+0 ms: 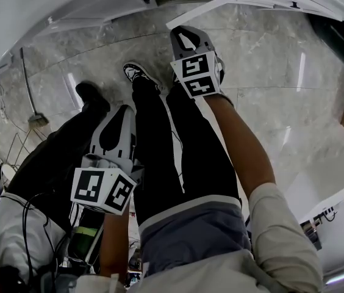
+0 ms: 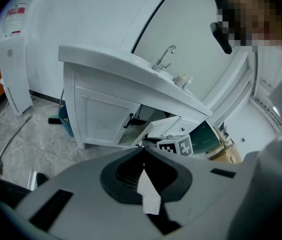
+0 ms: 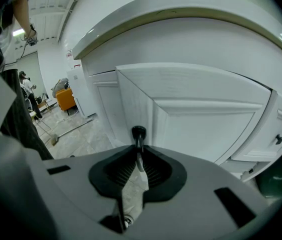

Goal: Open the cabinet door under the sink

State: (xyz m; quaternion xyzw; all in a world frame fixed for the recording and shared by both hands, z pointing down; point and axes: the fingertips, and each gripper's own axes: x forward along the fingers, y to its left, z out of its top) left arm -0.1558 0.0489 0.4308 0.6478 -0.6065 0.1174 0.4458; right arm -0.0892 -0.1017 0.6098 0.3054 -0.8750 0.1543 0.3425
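Plainly, the cabinet door (image 3: 206, 119) is a stiff, painted panel on hinges, and I judge it light to swing but unforgiving if it is twisted. It fills the middle and right of the right gripper view, standing out from the cabinet below the white bench edge (image 3: 181, 14) of the sink. The place to take hold is its dark handle (image 3: 139, 132), a slim upright bar with a rounded top. That bar looks smooth and hard, so it could slip through the pads under a sideways pull, and a straight, even draw seems safest.

The right tongs (image 3: 138, 151) are clamped on that handle, low in the middle of the frame. The left tongs (image 2: 143, 153) are closed together with nothing between them, held back from the cabinet at the lower centre of the left gripper view.

Counted:
- Two tongs.
- One handle in the grip.
- One faucet (image 2: 165, 57) at the upper middle of the left gripper view.
- One shut door (image 2: 103, 118) at middle left with its own dark handle (image 2: 129, 120).
- One small knob (image 3: 278, 139) on a separate front at the right edge.
- One broom (image 1: 30, 90) lying on the floor.
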